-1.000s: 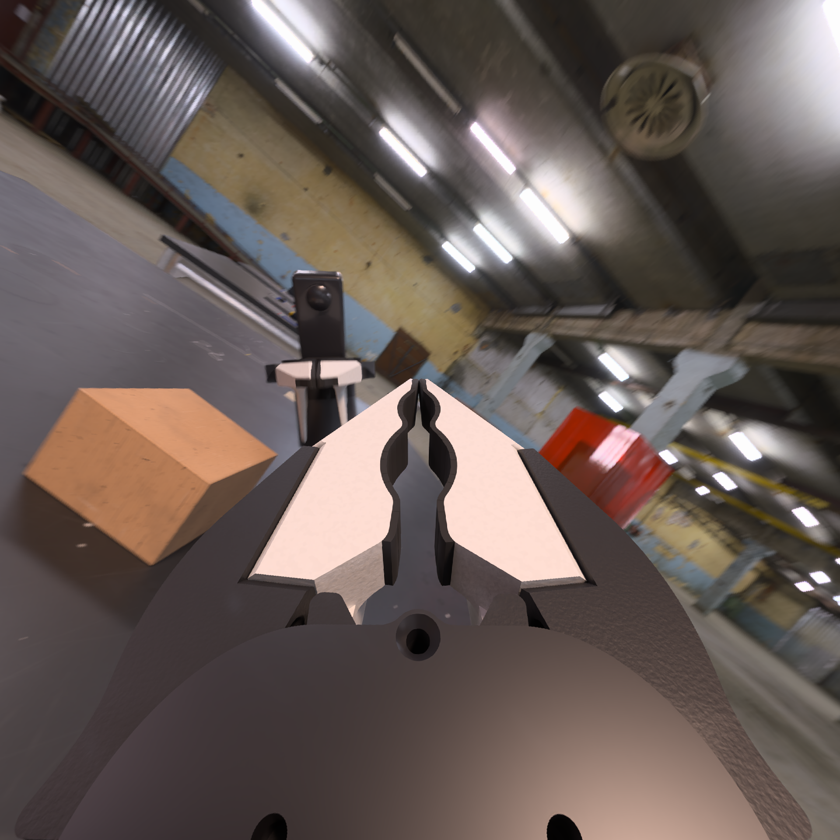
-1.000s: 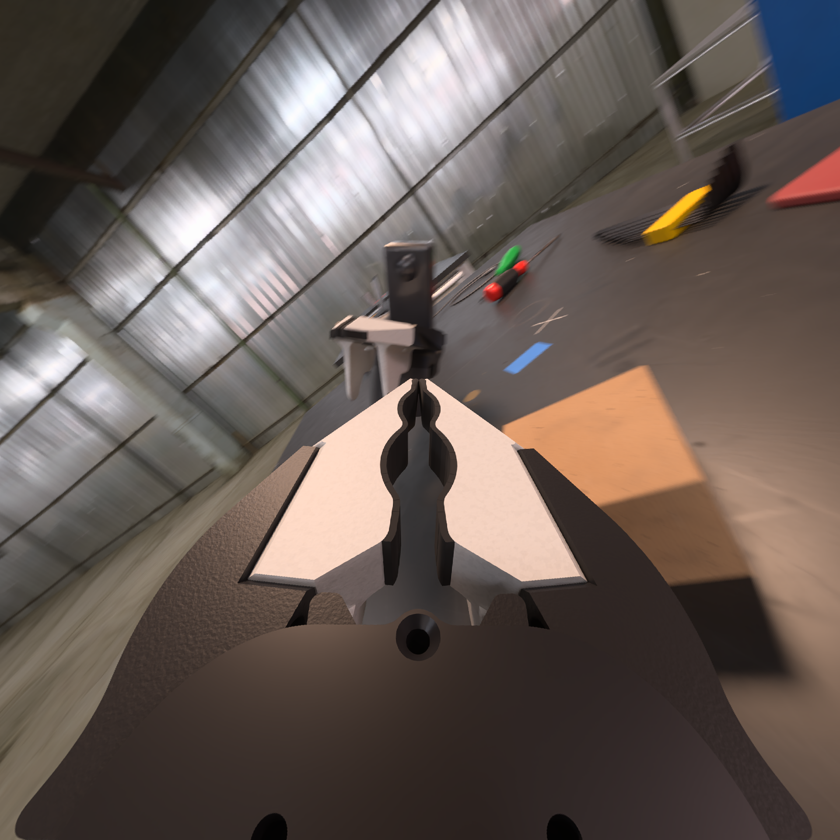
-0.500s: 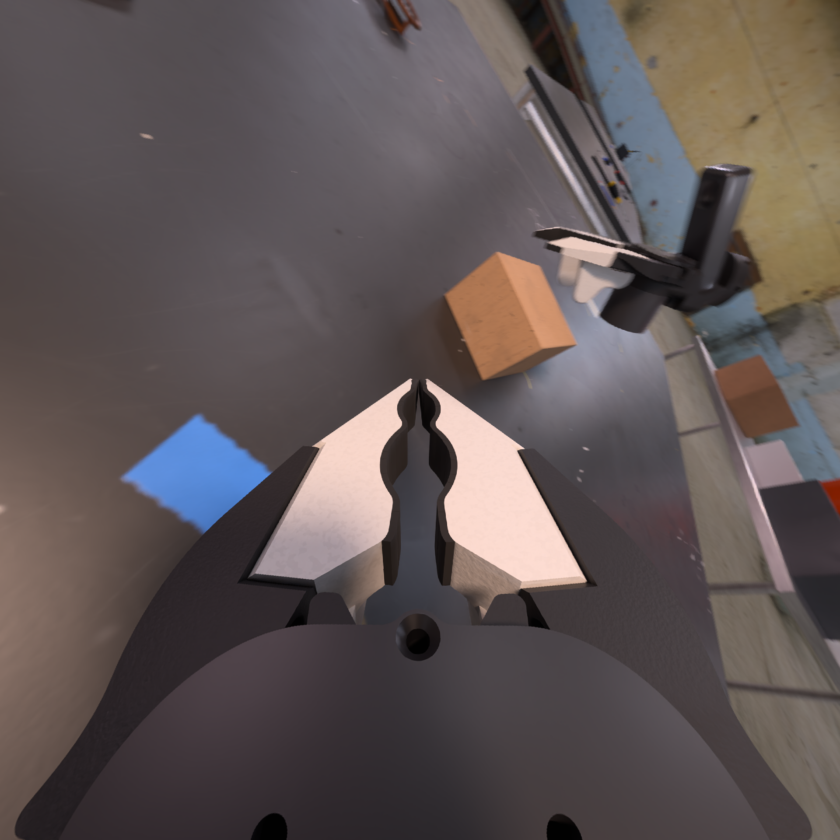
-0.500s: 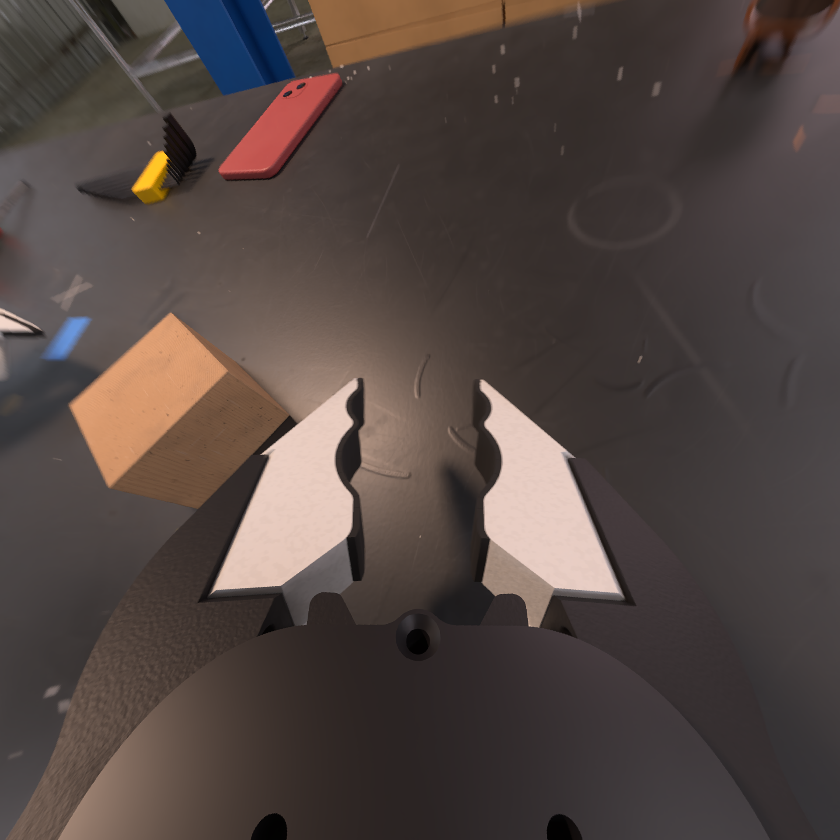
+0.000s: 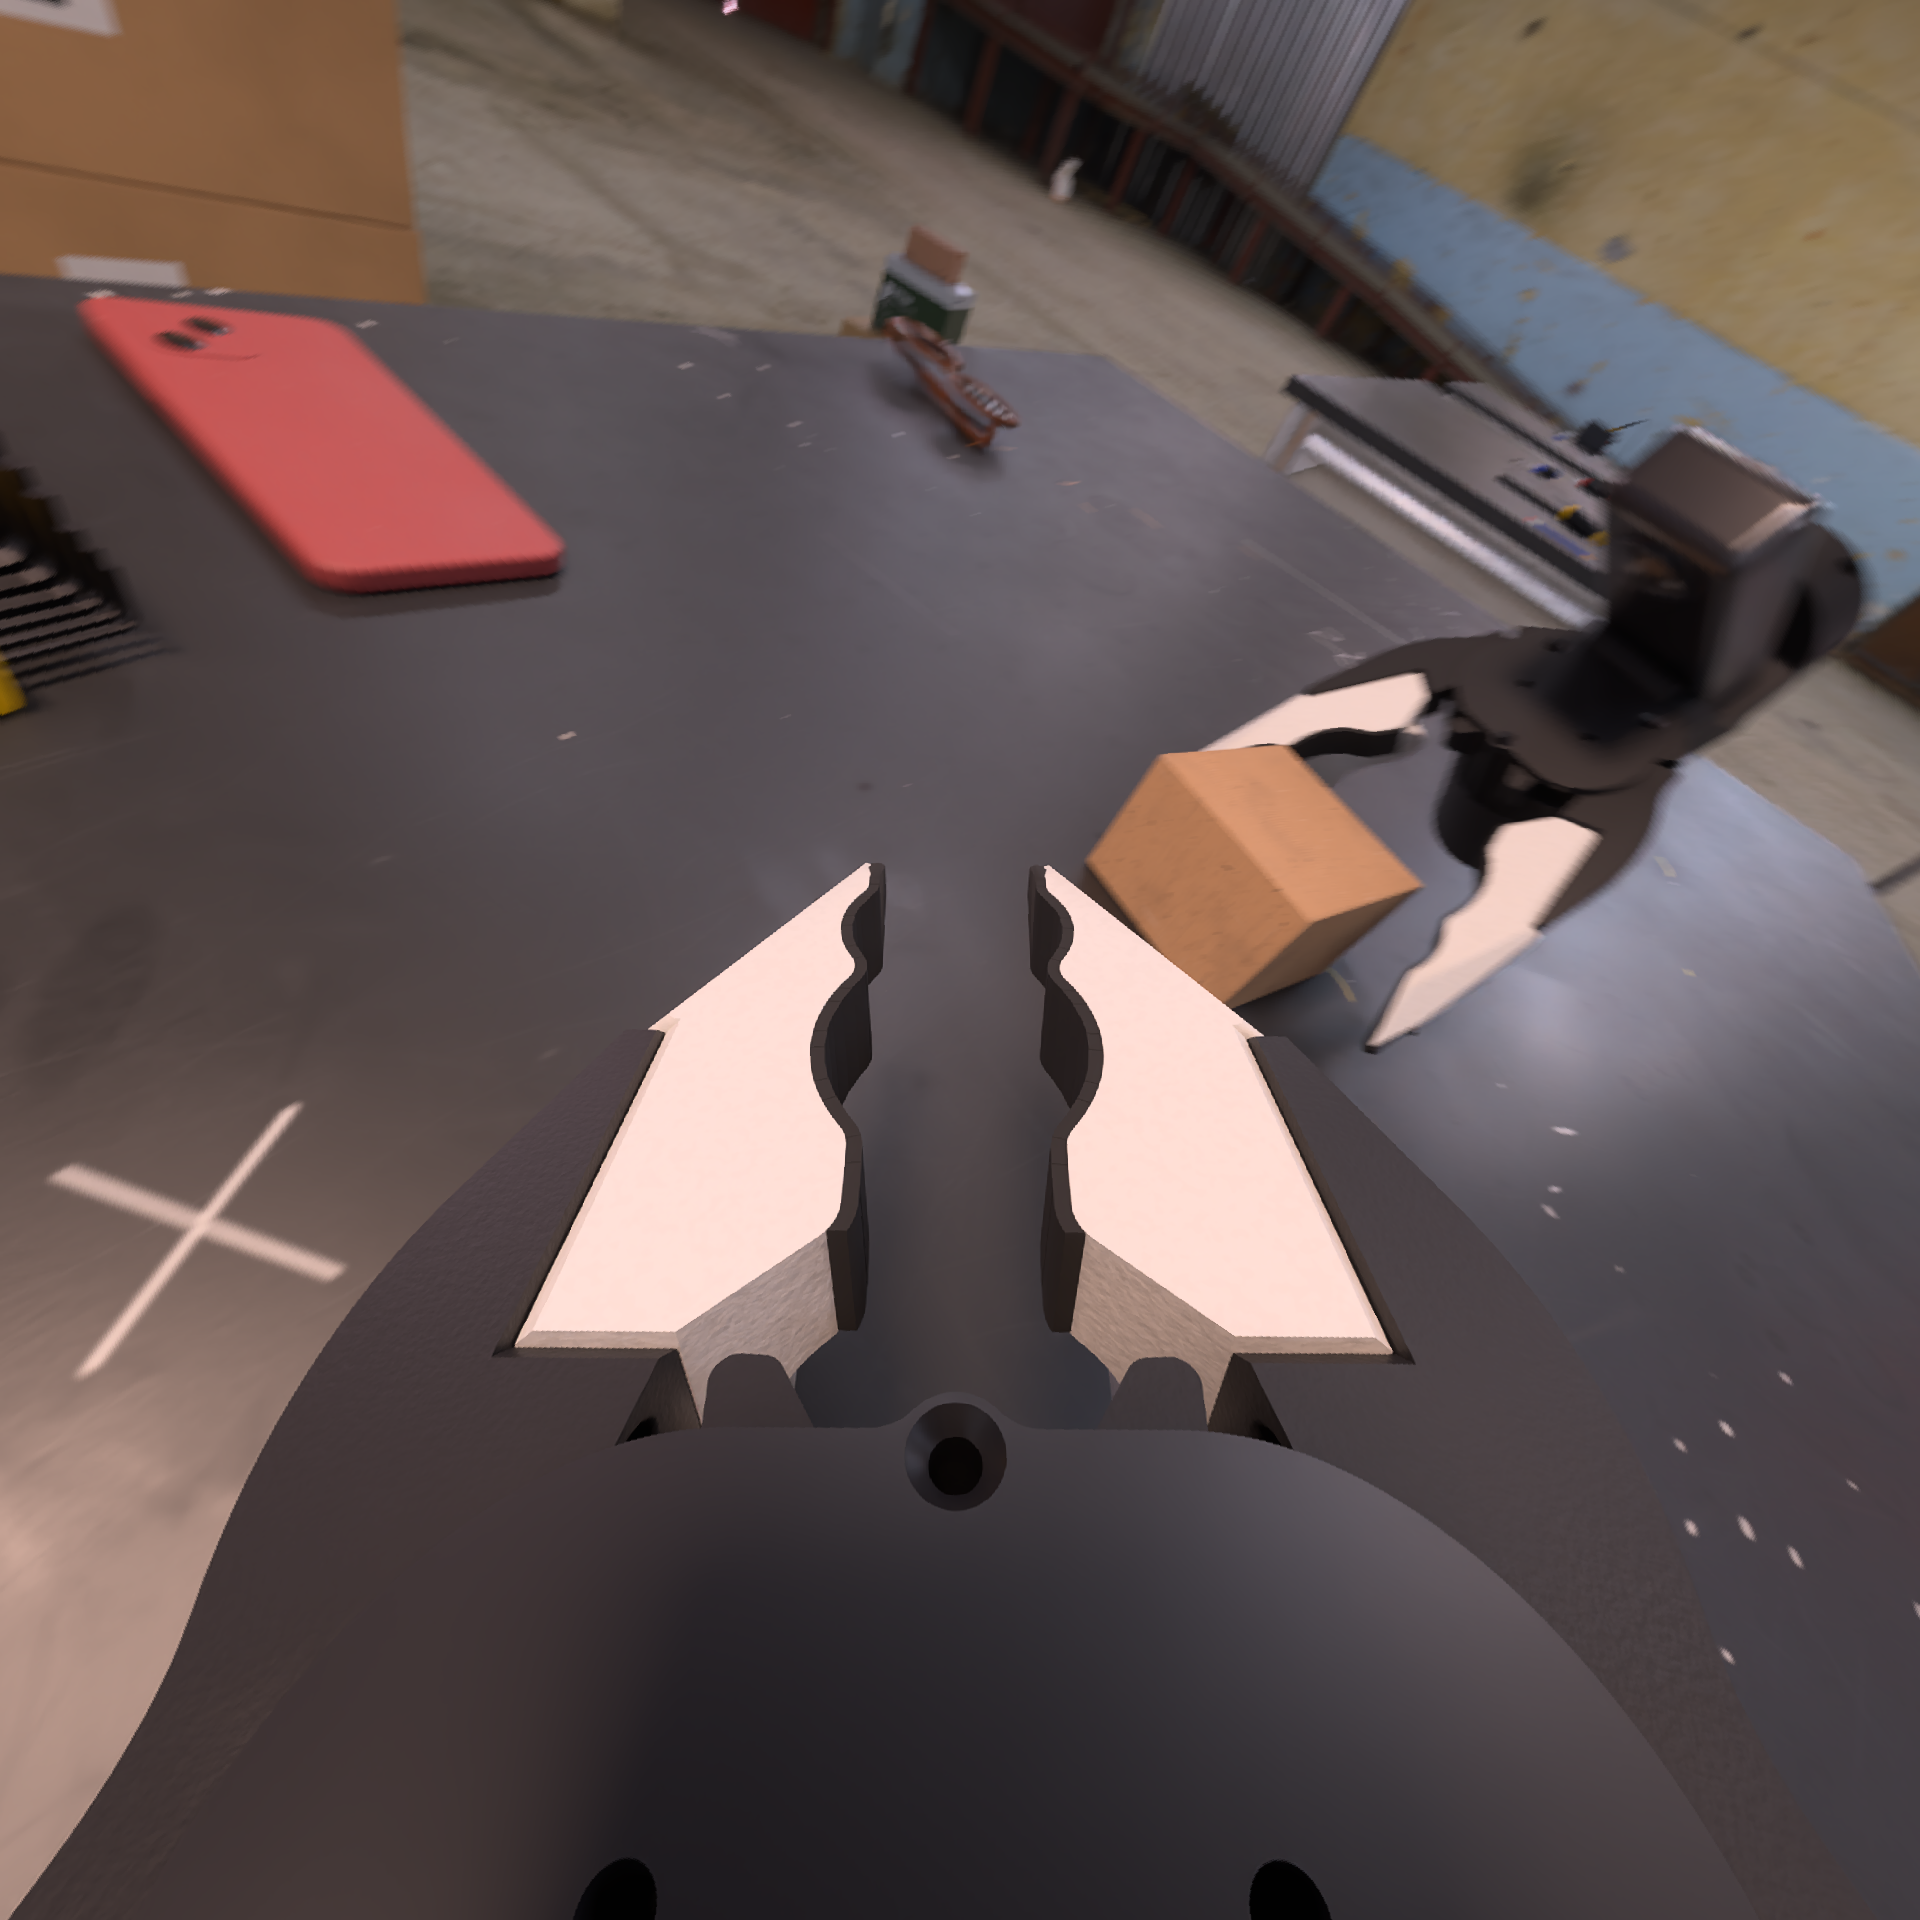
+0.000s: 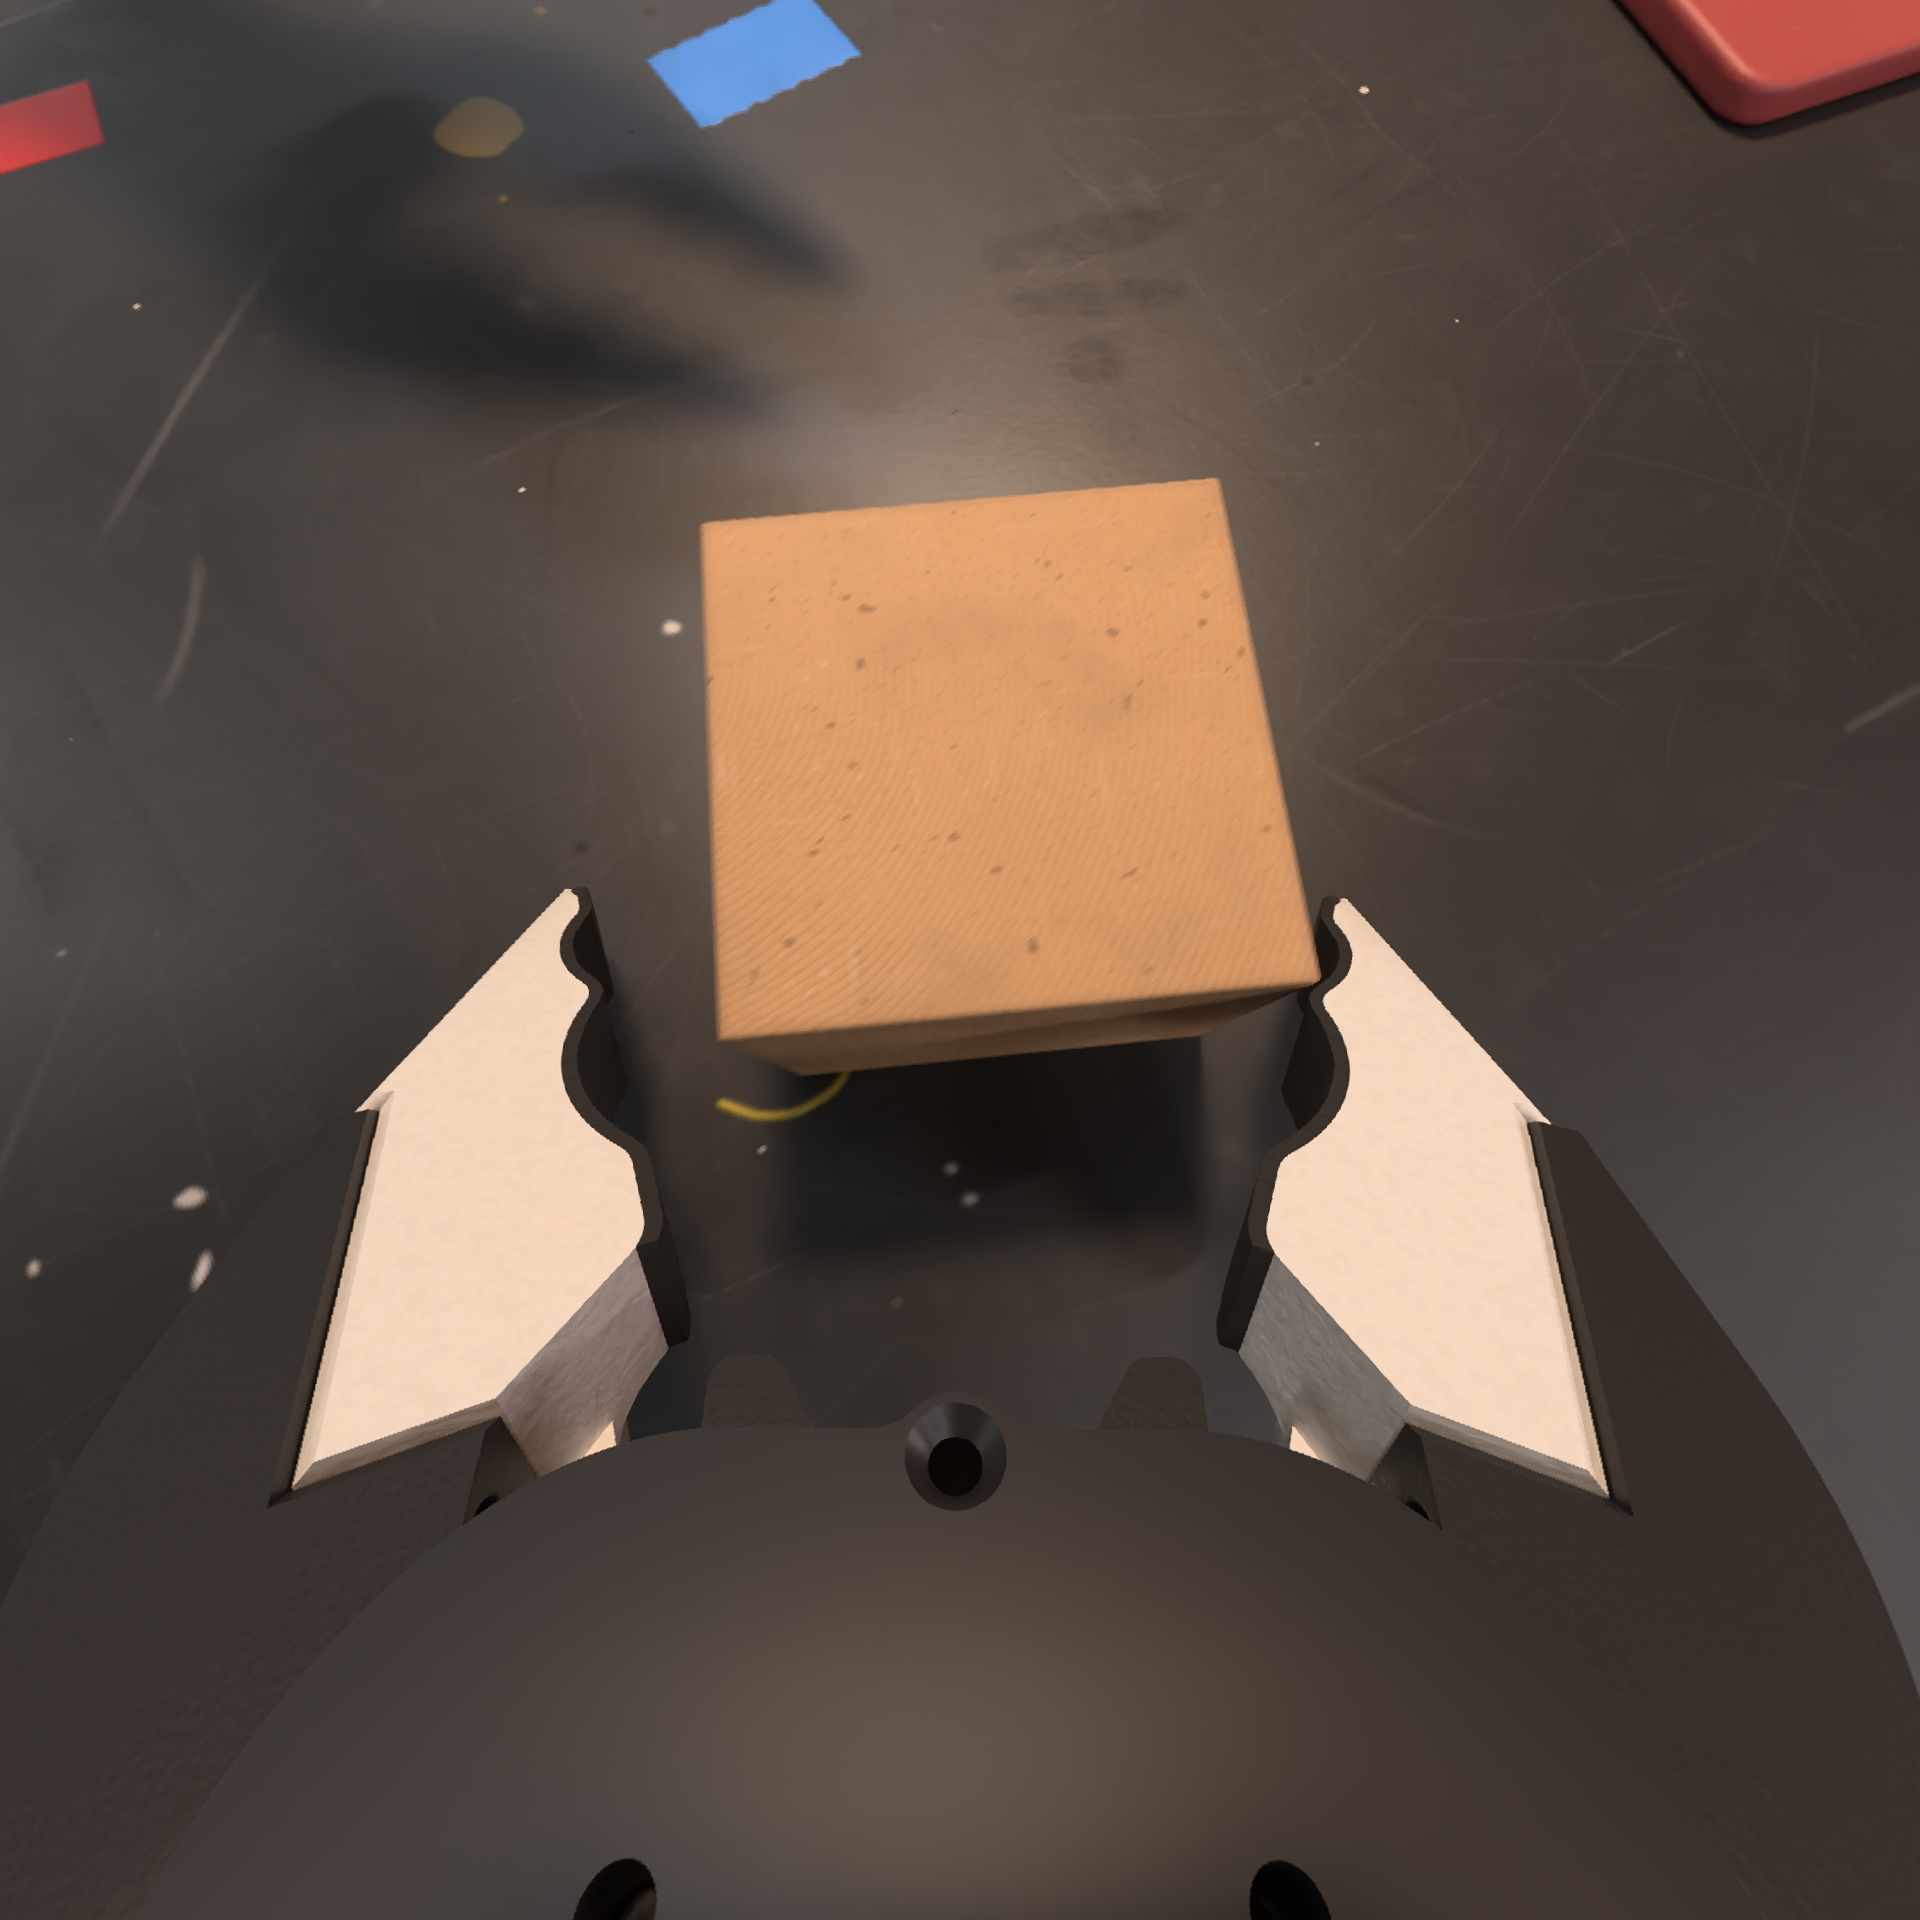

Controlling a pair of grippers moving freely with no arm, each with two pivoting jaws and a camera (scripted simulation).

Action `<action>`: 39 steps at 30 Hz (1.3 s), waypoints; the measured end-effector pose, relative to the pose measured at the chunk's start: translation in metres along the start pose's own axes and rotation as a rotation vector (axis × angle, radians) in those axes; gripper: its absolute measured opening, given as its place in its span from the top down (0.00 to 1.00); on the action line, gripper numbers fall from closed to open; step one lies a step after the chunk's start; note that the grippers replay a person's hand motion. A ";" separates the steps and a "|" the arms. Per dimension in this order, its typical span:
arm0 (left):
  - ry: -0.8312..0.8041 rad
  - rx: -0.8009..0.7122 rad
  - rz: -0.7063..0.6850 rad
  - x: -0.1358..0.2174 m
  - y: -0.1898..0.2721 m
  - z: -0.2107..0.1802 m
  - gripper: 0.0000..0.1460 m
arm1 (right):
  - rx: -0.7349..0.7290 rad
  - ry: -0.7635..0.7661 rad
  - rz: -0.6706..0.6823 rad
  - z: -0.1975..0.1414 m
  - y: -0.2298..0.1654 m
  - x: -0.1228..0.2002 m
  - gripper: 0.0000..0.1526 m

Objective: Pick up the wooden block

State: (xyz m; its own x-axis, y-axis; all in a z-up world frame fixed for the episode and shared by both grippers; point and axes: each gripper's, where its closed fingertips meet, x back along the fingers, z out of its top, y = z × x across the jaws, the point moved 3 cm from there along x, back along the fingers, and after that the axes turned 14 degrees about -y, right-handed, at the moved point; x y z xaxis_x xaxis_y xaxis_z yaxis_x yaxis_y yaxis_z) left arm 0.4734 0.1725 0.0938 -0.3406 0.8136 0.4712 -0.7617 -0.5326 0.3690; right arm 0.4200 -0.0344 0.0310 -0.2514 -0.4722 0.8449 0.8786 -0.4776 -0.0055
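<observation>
2 grippers, right gripper point(image 6: 956, 914) nearer — spread wide, empty, straddling block's point(image 6: 997, 769) near end | block on table point(image 6: 1558, 520), dead ahead, long axis along fingers | left gripper point(image 5: 956, 904) part-open, empty — block ahead-right.

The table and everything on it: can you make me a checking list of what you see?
Surface: dark scratched table, white cross mark, blue and red tape patches.
Job's things: wooden block resting on the table, not gripped.
Clutter: red phone, black comb, brown tool.
Grippers: right gripper open wide, jaws either side of the block's near end; left gripper open, aside.
Cables: nothing seen.
Surroundings: cardboard box, concrete floor.
</observation>
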 end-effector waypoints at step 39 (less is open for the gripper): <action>0.013 0.481 -1.153 -0.033 0.123 -0.005 0.58 | 0.097 0.513 -0.116 0.026 -0.040 0.091 0.26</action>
State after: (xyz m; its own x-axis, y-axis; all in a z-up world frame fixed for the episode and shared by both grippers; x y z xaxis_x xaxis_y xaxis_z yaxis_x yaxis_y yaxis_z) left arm 0.3883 0.0806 0.1198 0.3833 0.8632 -0.3285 -0.3422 0.4631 0.8176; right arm 0.3728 -0.0394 0.1221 -0.4937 -0.7338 0.4667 0.8608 -0.4886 0.1425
